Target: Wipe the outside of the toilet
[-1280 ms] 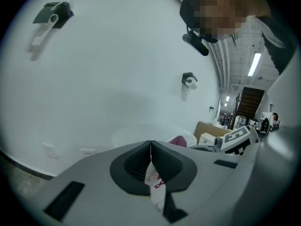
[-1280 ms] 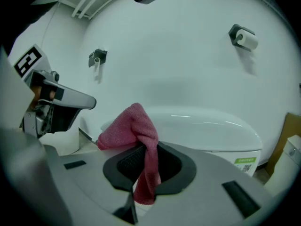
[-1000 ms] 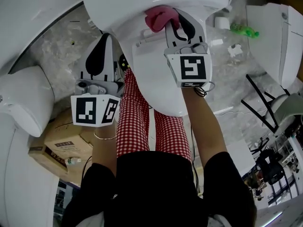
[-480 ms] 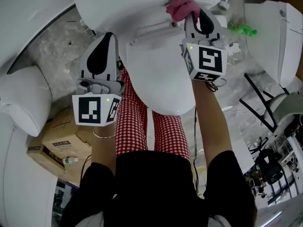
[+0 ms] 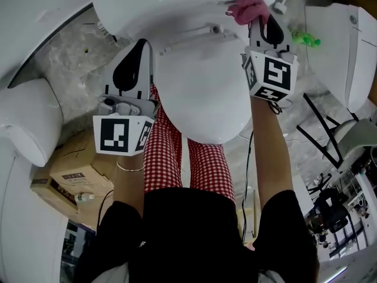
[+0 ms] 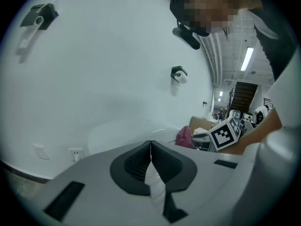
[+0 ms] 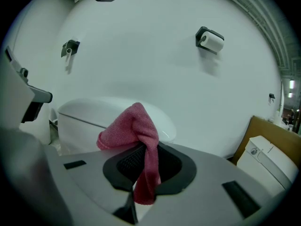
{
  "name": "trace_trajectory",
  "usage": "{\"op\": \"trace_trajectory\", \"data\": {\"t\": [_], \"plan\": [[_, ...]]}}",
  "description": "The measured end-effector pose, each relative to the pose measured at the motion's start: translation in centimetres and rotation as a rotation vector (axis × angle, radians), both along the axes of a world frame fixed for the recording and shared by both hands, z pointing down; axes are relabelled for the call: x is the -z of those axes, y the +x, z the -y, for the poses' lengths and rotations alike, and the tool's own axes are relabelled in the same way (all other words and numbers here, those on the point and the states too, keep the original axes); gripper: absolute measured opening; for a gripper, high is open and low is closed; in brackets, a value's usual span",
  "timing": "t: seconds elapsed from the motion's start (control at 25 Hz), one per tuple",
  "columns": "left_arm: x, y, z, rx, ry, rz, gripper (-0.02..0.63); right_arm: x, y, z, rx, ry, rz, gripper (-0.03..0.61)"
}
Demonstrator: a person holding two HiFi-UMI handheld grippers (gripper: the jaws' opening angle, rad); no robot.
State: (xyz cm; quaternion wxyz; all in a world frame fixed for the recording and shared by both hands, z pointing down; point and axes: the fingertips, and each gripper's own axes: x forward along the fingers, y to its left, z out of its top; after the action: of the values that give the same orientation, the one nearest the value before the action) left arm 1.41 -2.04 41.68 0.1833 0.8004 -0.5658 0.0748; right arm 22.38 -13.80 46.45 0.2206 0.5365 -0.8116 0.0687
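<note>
Right gripper (image 5: 261, 22) is clamped tight on the pink cloth (image 5: 247, 8) at the toilet's (image 5: 200, 93) 1 o'clock edge. Left gripper (image 5: 140, 47) is closed on nothing, sitting over at 9 o'clock.

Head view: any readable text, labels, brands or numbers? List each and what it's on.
Cardboard box: a dark printed line on its top, too small to read.
Small bottle beside the box: label too blurred to read.
Left gripper cube and right gripper cube: black-and-white square patterns only, no letters or numbers.
Toilet: no brand or print visible.
Pink cloth in the right gripper: no tag visible.
</note>
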Motion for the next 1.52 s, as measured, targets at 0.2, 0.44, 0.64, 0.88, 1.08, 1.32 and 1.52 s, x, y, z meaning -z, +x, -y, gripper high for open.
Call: {"op": "trace_trajectory", "data": {"t": [0.2, 0.44, 0.64, 0.88, 1.08, 1.32, 1.52], "plan": [[0.1, 0.4, 0.1, -0.012, -0.001, -0.009, 0.011, -0.6, 2.5, 0.3, -0.07, -0.027, -0.01, 0.061], [0.2, 0.5, 0.0, -0.025, 0.002, -0.015, 0.011, -0.1, 4.2, 0.6, -0.125, -0.003, -0.063, 0.061], [0.2, -1.0, -0.2, 0.008, 0.0, -0.018, 0.011, 1.8, 4.0, -0.6, -0.109, 0.037, 0.003, 0.061], [0.5, -2.3, -0.1, 0.039, 0.008, -0.03, 0.011, 5.6, -0.2, -3.1, -0.008, 0.117, 0.089, 0.061], [0.4, -3.8, -0.5, 0.061, 0.003, -0.024, 0.011, 6.1, -6.6, -6.0, 0.18, 0.146, 0.159, 0.061], [0.3, -5.9, -0.8, 0.088, 0.006, -0.027, 0.011, 4.4, -14.7, -10.0, 0.388, 0.108, 0.216, 0.061], [0.2, -7.6, -1.2, 0.107, 0.004, -0.027, 0.011, 1.0, -19.3, -13.0, 0.496, -0.024, 0.177, 0.061]]}}
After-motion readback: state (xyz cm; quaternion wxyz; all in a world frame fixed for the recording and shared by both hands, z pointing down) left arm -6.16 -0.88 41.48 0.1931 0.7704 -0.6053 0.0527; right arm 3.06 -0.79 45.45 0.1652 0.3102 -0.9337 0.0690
